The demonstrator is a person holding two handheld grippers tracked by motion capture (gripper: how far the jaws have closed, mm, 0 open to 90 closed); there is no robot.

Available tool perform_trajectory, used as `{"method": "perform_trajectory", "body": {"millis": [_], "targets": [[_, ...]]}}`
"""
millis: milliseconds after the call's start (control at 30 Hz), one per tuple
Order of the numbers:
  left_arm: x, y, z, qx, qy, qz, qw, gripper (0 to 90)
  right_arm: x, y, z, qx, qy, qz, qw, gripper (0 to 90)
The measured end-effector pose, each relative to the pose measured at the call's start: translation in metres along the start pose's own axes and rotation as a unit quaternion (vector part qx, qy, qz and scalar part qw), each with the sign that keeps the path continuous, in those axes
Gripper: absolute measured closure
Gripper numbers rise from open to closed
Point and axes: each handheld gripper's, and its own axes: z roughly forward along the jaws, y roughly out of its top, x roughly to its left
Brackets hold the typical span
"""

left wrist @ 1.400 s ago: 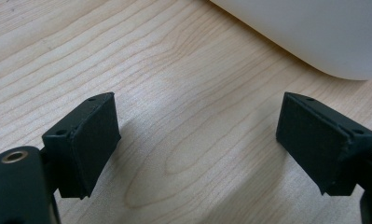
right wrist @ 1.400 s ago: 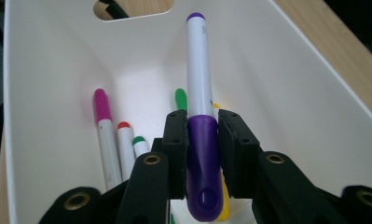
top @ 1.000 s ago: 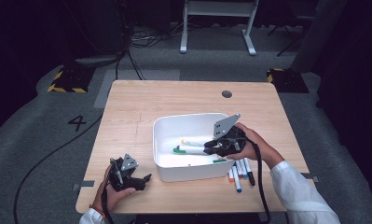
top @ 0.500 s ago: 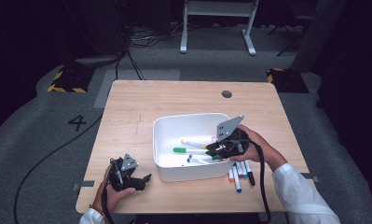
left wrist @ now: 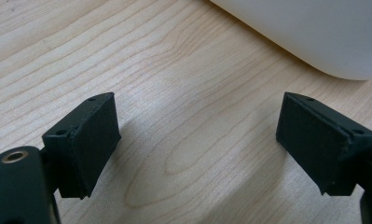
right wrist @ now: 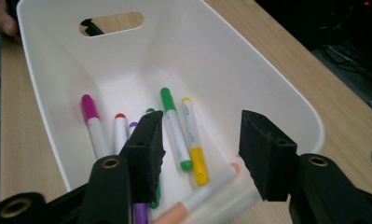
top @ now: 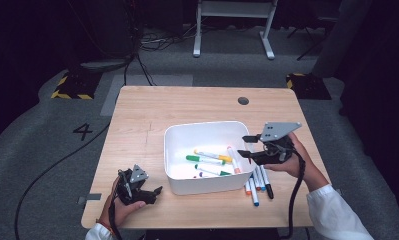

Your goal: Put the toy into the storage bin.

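A white bin (top: pixel 207 125) stands in the middle of the table and holds several markers, among them a green one (top: pixel 204 160) and a yellow one (top: pixel 216 156). My right gripper (top: pixel 243 146) hovers at the bin's right rim and points into it. Its jaws have just been opening and stand apart. In the right gripper view, an orange-capped marker (right wrist: pixel 203 193) shows blurred below the right gripper (right wrist: pixel 200 144), with no pad touching it. My left gripper (top: pixel 155 194) rests open on the wood left of the bin, and the left gripper (left wrist: pixel 197 140) holds nothing.
Several more markers (top: pixel 259 183) lie on the table just right of the bin, under my right hand. The bin wall (left wrist: pixel 314 32) is close ahead of the left jaws. A dark round hole (top: pixel 243 100) sits near the table's far edge.
My right gripper has drawn back to the right from inside the bin to its rim and opened. The orange-capped marker it held has left the jaws. The left gripper has stayed put.
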Motion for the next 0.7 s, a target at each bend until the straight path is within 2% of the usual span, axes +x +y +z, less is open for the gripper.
{"method": "perform_trajectory", "body": {"millis": [33, 200, 333, 500, 567, 700], "targets": [[0.000, 0.000, 0.000, 0.000, 0.000, -0.001, 1.0000, 13.4, -0.001, -0.003, -0.005, -0.004, -0.002, 0.002, 1.0000, 48.2], [0.000, 0.000, 0.000, 0.000, 0.002, -0.003, 1.0000, 13.5, -0.002, -0.025, -0.036, -0.027, -0.049, 0.031, 0.9980, 38.9], [-0.001, -0.001, 0.000, -0.001, 0.003, -0.004, 1.0000, 13.5, 0.003, -0.049, -0.049, -0.016, -0.077, 0.056, 0.9953, 33.3], [-0.001, -0.001, -0.001, -0.001, 0.003, -0.005, 1.0000, 13.5, 0.013, -0.087, -0.049, 0.013, -0.102, 0.075, 0.9919, 30.8], [-0.001, -0.001, -0.001, -0.001, 0.003, -0.005, 1.0000, 13.5, 0.018, -0.101, -0.045, 0.028, -0.099, 0.082, 0.9913, 30.6], [-0.001, -0.001, -0.001, -0.001, 0.003, -0.005, 1.0000, 13.5, 0.029, -0.126, -0.032, 0.056, -0.110, 0.092, 0.9881, 30.4]]}}
